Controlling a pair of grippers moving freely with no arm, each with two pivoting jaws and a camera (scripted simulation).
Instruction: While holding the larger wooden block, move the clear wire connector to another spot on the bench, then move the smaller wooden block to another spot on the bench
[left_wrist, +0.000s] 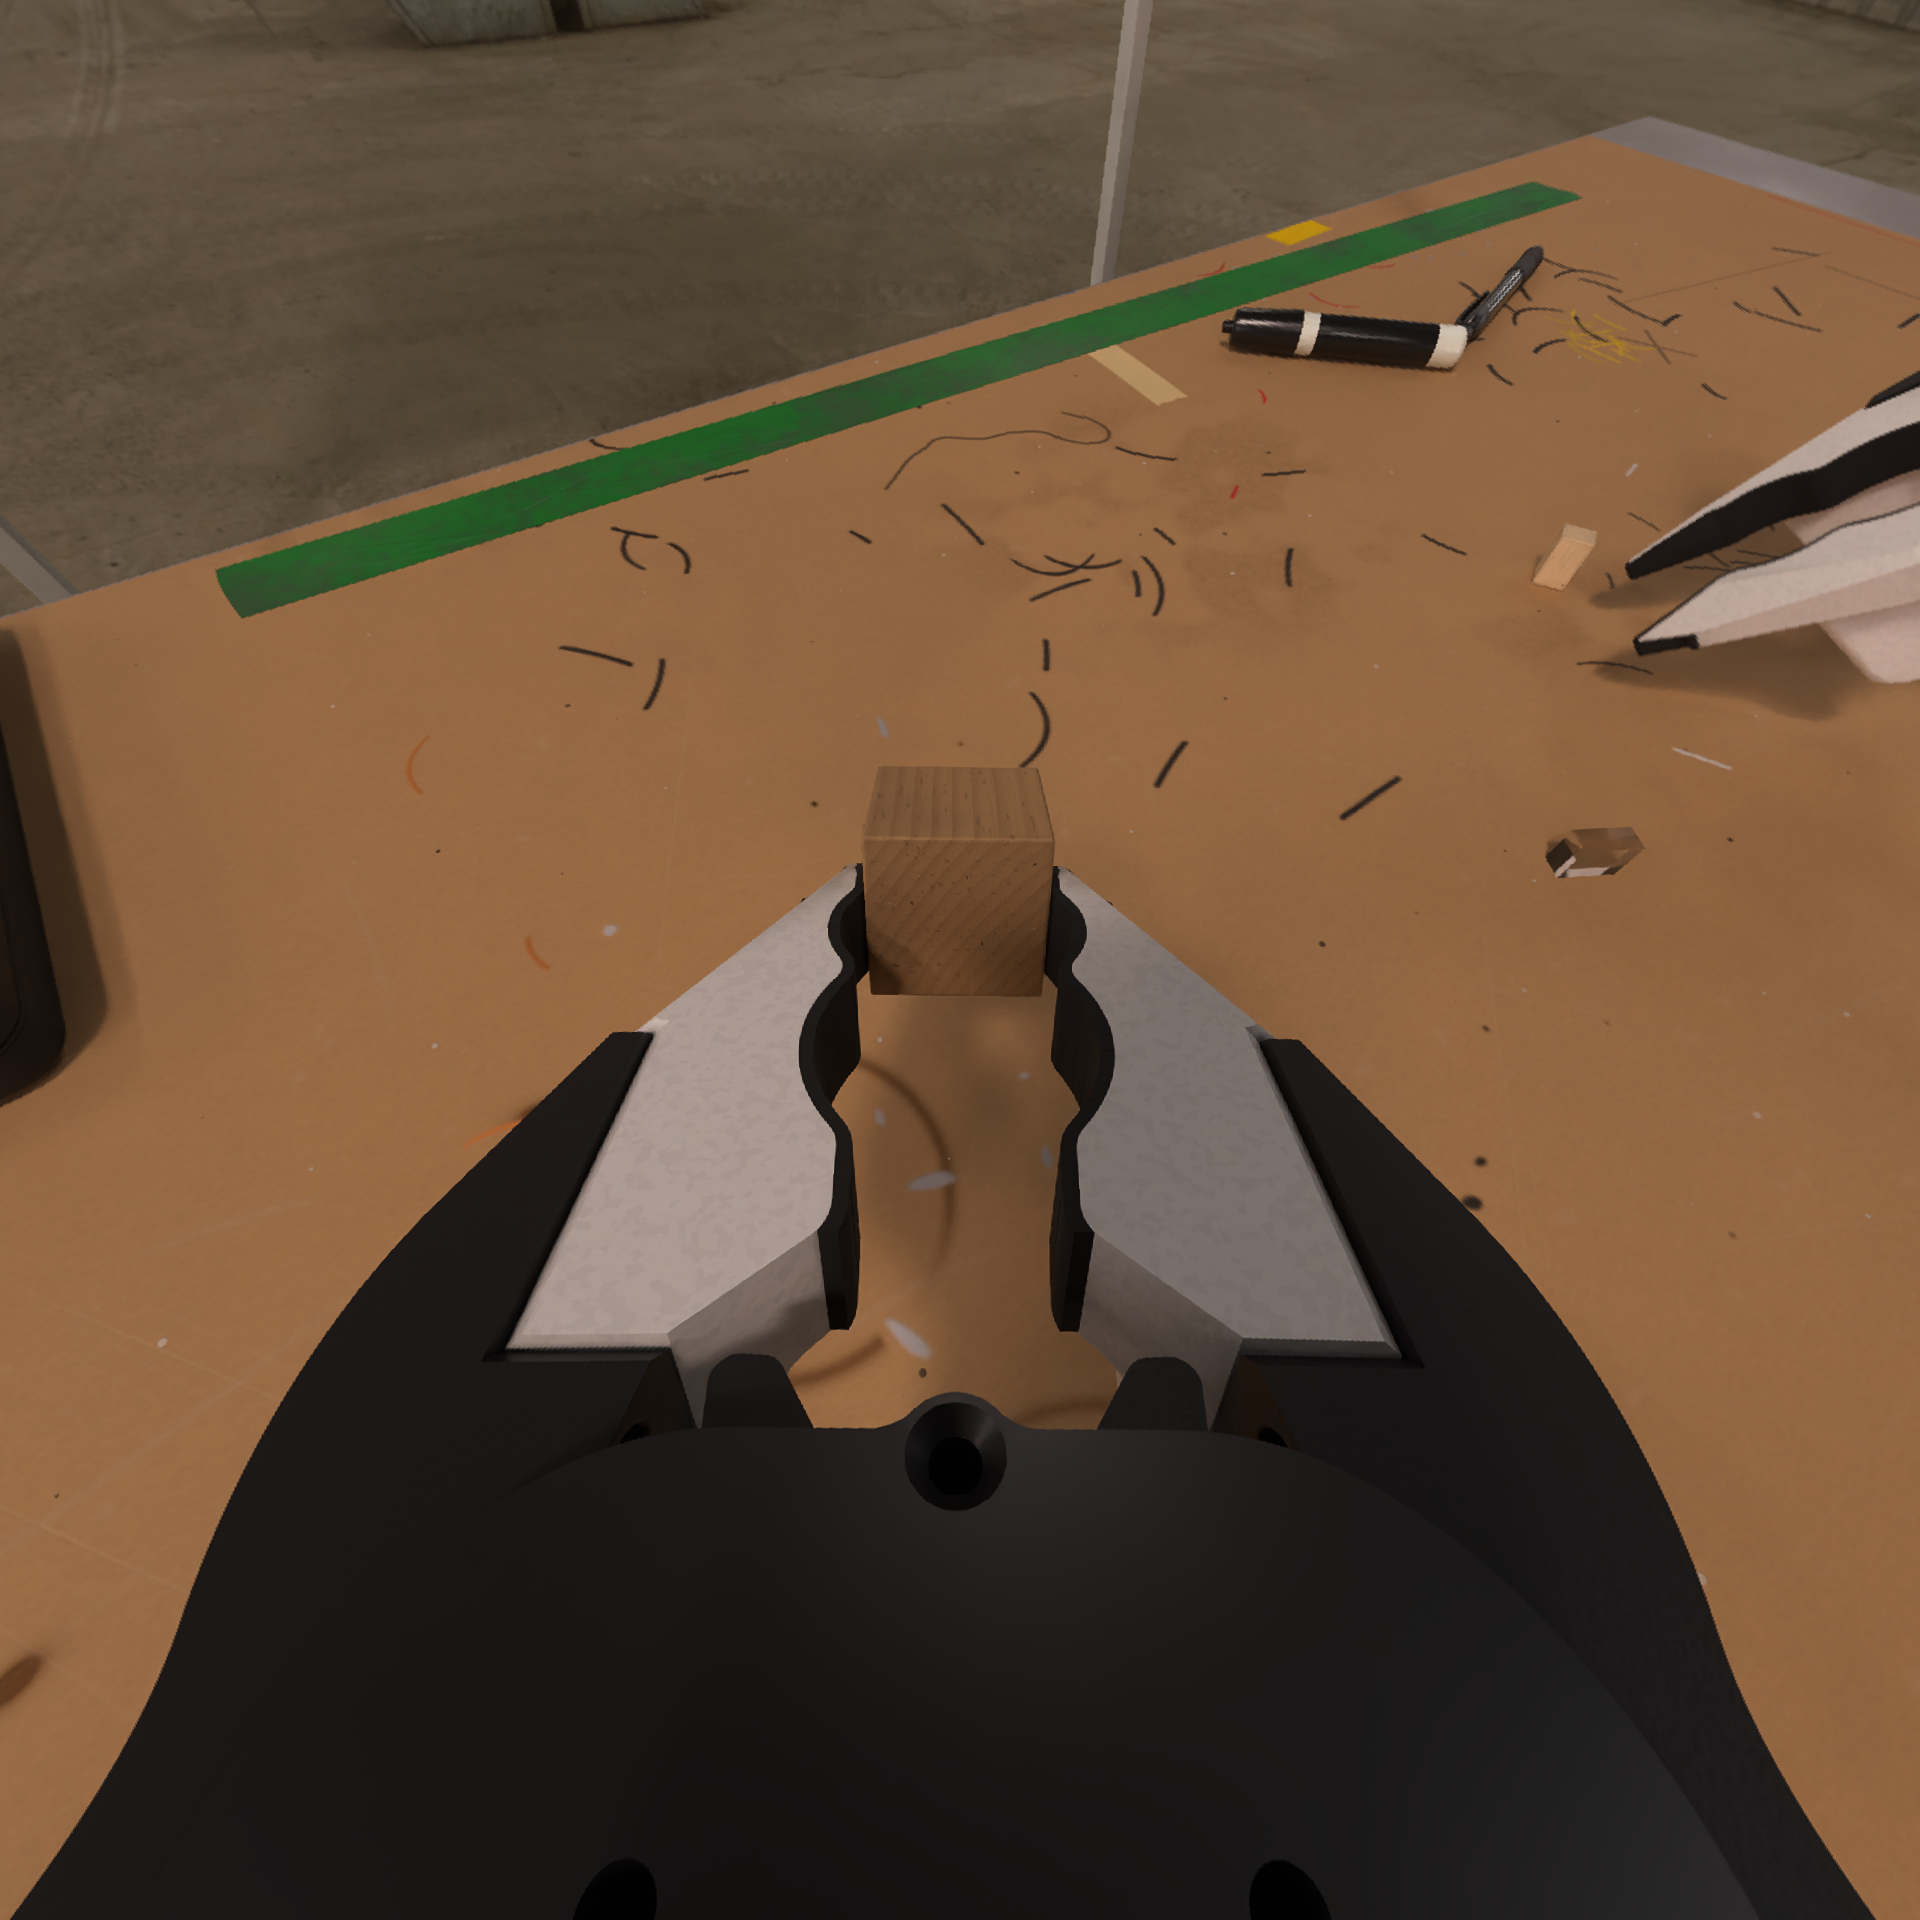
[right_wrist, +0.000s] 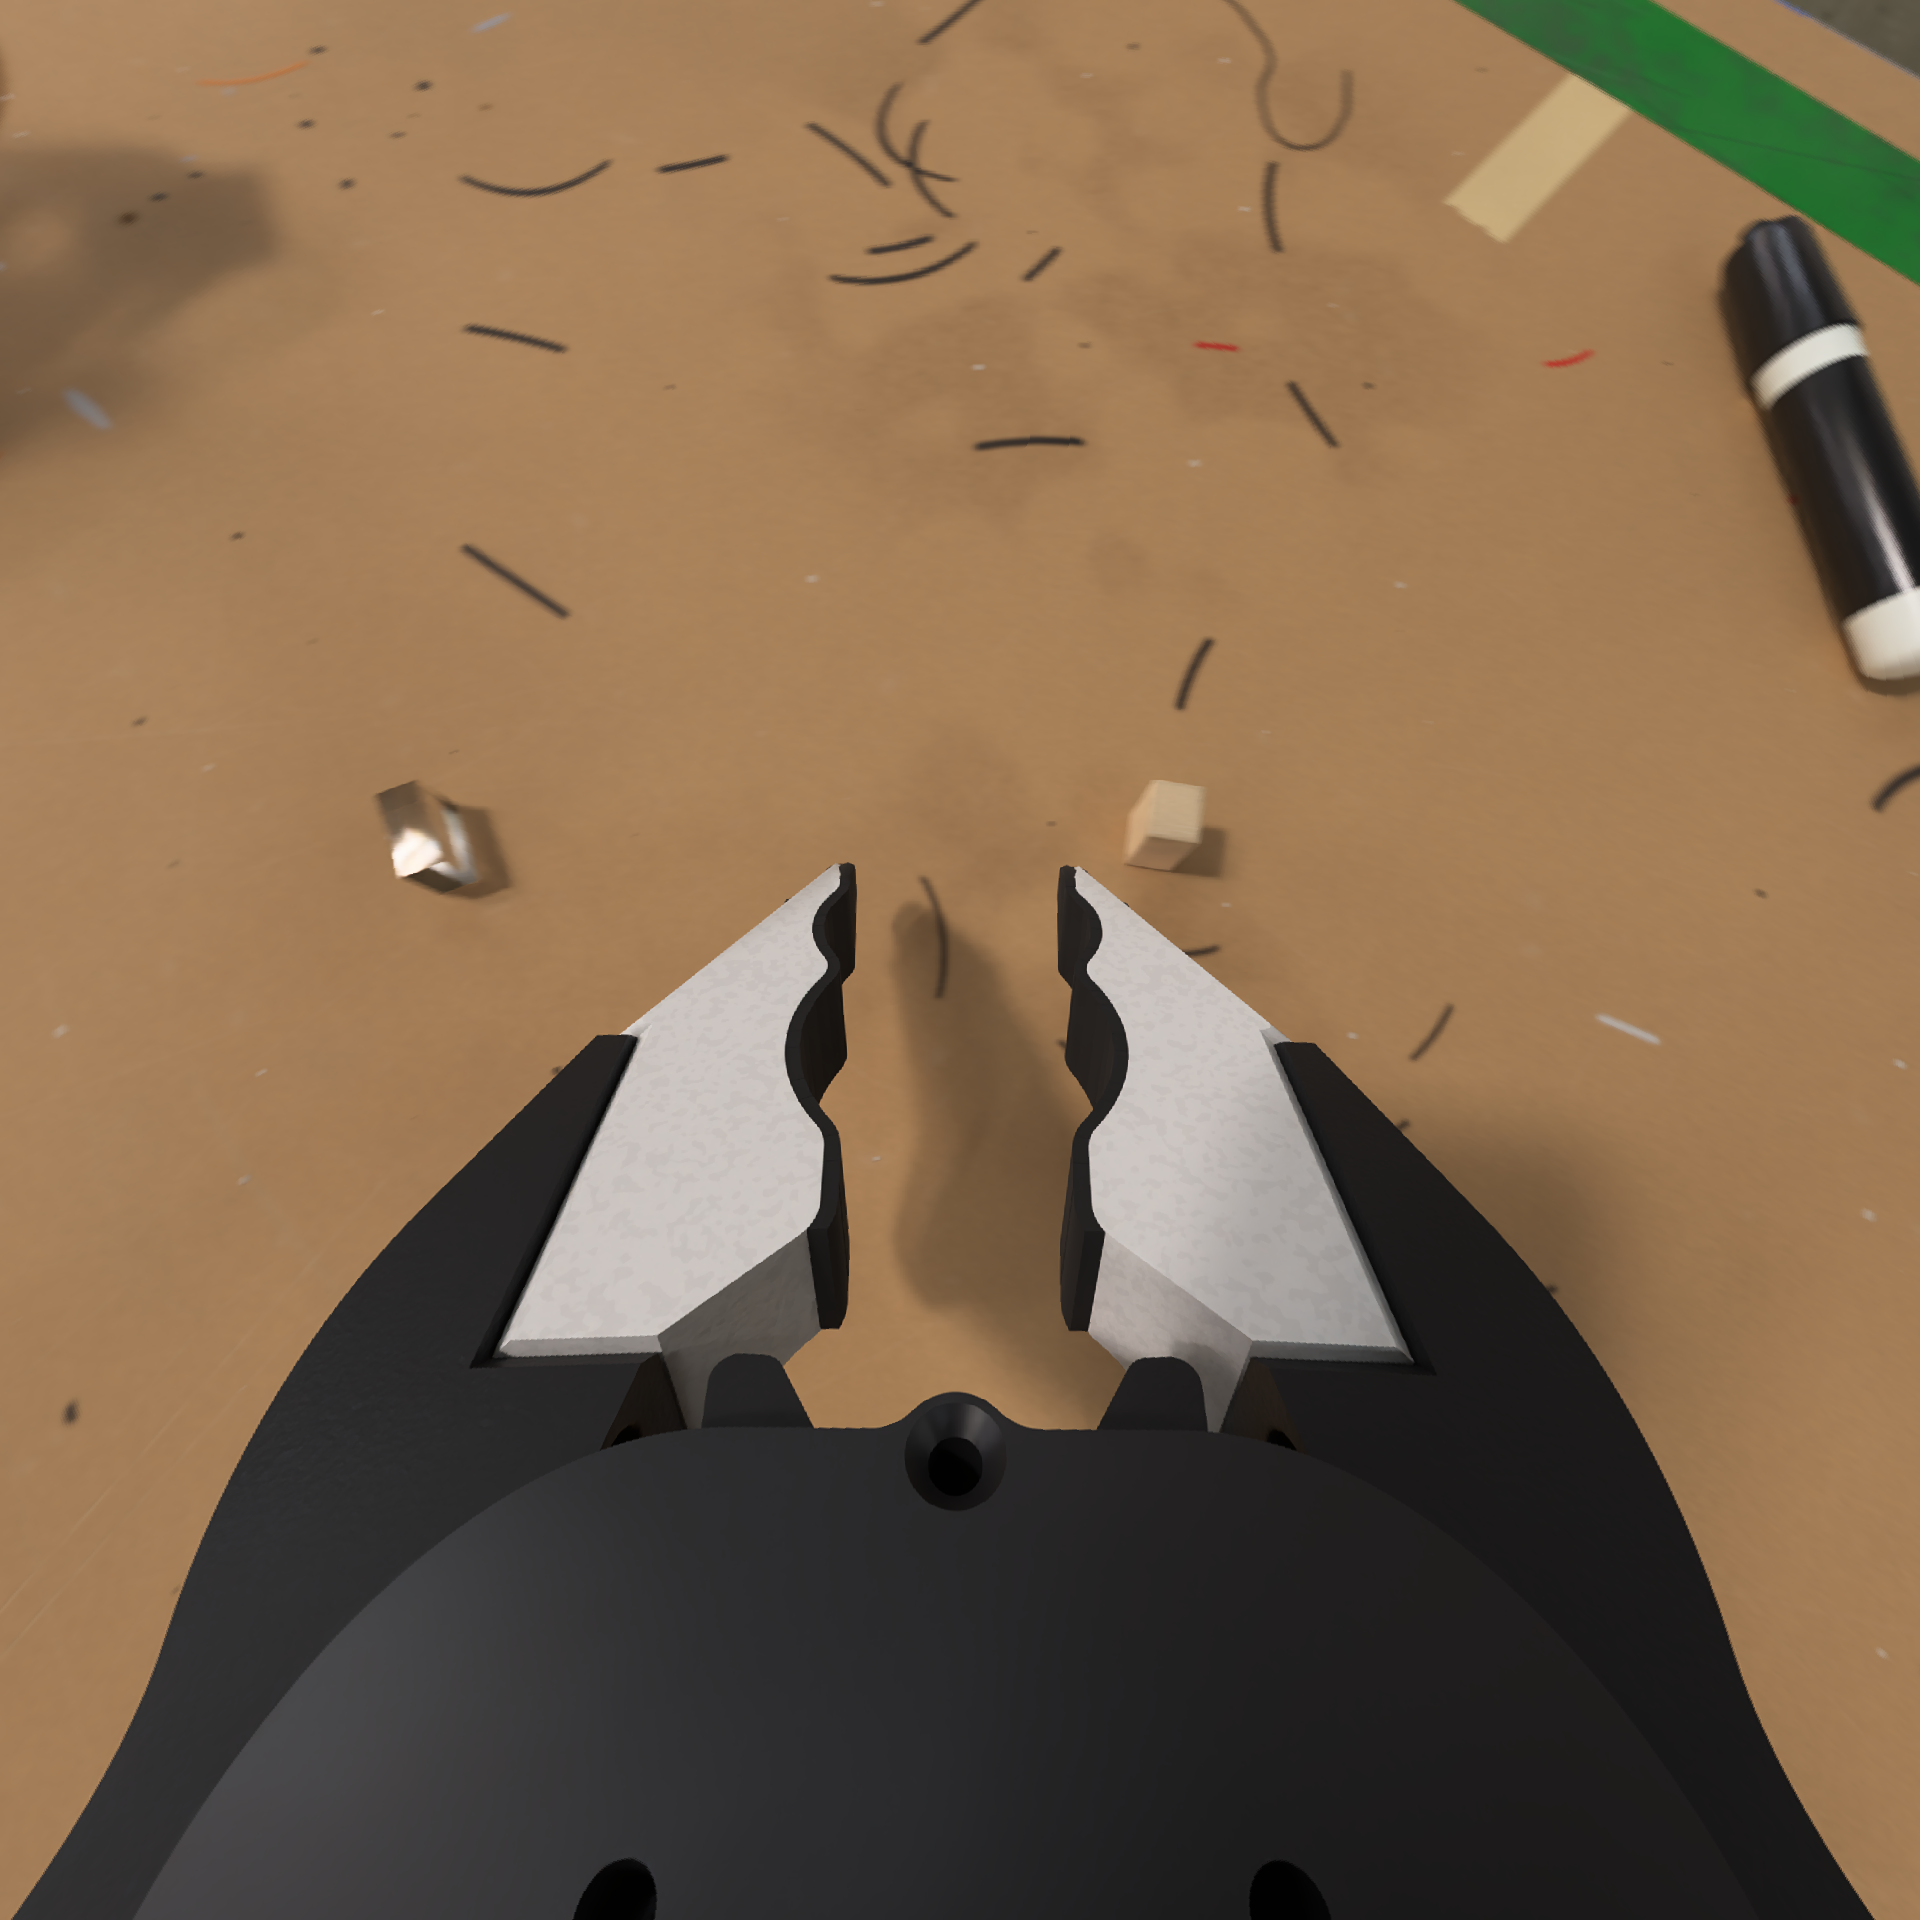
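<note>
My left gripper (left_wrist: 956, 883) is shut on the larger wooden block (left_wrist: 956, 883), a brown cube held between its fingertips above the bench. My right gripper (right_wrist: 956, 883) is open and empty, low over the bench; it also shows at the right edge of the left wrist view (left_wrist: 1636, 608). The clear wire connector (right_wrist: 431, 836) lies on the bench to the left of the right gripper's tips; it also shows in the left wrist view (left_wrist: 1595, 852). The smaller wooden block (right_wrist: 1166, 826), pale, lies just ahead and right of the right fingertip; it also shows in the left wrist view (left_wrist: 1564, 556).
A black marker with white bands (left_wrist: 1345, 338) (right_wrist: 1834, 447) and a thin black pen (left_wrist: 1501, 291) lie near a green tape strip (left_wrist: 831, 405) along the bench's far edge. A dark object (left_wrist: 26, 883) sits at the left edge. The brown bench (right_wrist: 727, 675) bears scribbles.
</note>
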